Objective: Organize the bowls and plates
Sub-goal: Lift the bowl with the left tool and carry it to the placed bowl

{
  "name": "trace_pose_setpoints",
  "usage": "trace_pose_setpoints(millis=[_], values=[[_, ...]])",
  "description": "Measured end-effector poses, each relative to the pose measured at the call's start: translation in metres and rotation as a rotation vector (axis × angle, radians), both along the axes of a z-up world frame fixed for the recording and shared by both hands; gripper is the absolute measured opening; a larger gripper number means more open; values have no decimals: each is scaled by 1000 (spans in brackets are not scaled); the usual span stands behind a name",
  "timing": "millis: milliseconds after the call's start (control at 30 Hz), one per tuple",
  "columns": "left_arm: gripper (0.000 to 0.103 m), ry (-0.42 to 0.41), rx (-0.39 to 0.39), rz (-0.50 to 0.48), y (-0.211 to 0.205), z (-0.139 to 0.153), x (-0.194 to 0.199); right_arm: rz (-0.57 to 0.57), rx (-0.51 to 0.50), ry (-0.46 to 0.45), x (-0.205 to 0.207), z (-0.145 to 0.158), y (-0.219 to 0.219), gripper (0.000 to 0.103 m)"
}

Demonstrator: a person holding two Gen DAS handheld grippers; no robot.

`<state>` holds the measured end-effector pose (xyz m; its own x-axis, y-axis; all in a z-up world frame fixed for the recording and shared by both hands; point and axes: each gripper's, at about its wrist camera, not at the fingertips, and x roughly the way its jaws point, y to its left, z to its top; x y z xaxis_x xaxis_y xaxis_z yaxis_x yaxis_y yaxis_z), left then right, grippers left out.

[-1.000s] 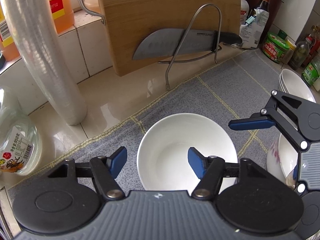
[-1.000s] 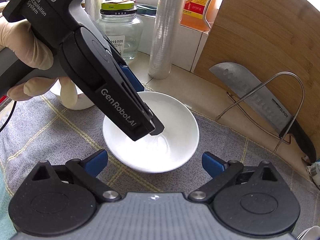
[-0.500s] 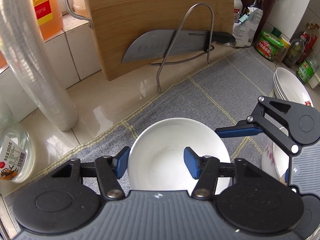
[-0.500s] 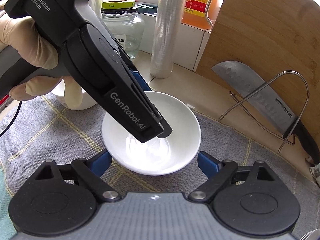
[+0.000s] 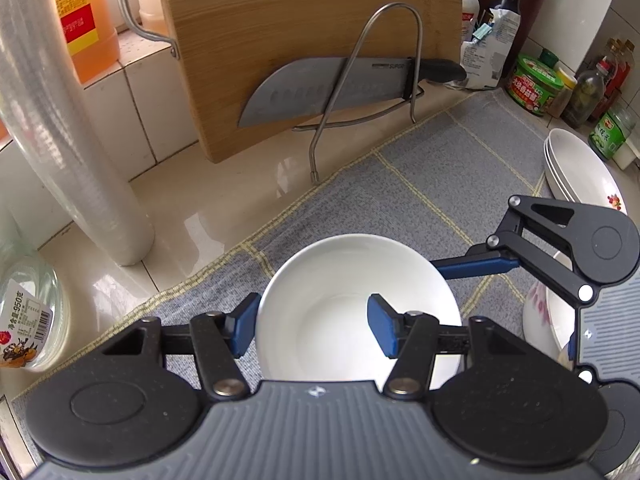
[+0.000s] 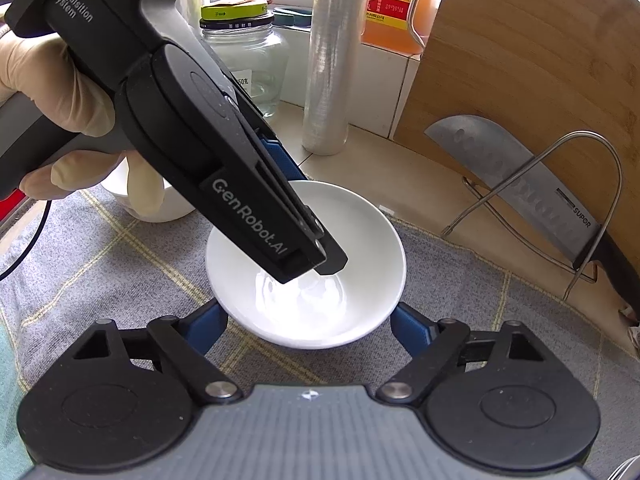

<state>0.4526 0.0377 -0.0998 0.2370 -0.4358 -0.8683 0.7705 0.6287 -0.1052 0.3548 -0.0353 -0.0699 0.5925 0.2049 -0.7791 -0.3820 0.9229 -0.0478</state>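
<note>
A plain white bowl (image 5: 352, 280) sits on the grey mat (image 5: 400, 184); it also shows in the right wrist view (image 6: 360, 248). My left gripper (image 5: 314, 330) is open and straddles the bowl's left rim, one finger outside and one inside the bowl. My right gripper (image 6: 308, 326) is open, its fingers to either side of the bowl's near edge, apart from it. Stacked white plates (image 5: 580, 168) lie at the right, with a floral bowl (image 5: 538, 316) below them.
A cutting board (image 5: 304, 32) and knife (image 5: 340, 84) in a wire rack stand behind the mat. A film roll (image 5: 72, 152), oil bottle (image 5: 84, 20), glass jar (image 6: 244, 60), condiment bottles (image 5: 600, 92) and another white bowl (image 6: 160, 204) surround it.
My left gripper has moved forward and lower, so its fingers now straddle the bowl's rim. My right gripper has edged closer to the bowl. Both stay open.
</note>
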Motion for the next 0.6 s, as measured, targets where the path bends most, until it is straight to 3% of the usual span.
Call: trace_pose_setpoints(millis=[600], values=[[56,13,11,-23,-2,-1,2,-14,31,12,3,-1,-1,91]])
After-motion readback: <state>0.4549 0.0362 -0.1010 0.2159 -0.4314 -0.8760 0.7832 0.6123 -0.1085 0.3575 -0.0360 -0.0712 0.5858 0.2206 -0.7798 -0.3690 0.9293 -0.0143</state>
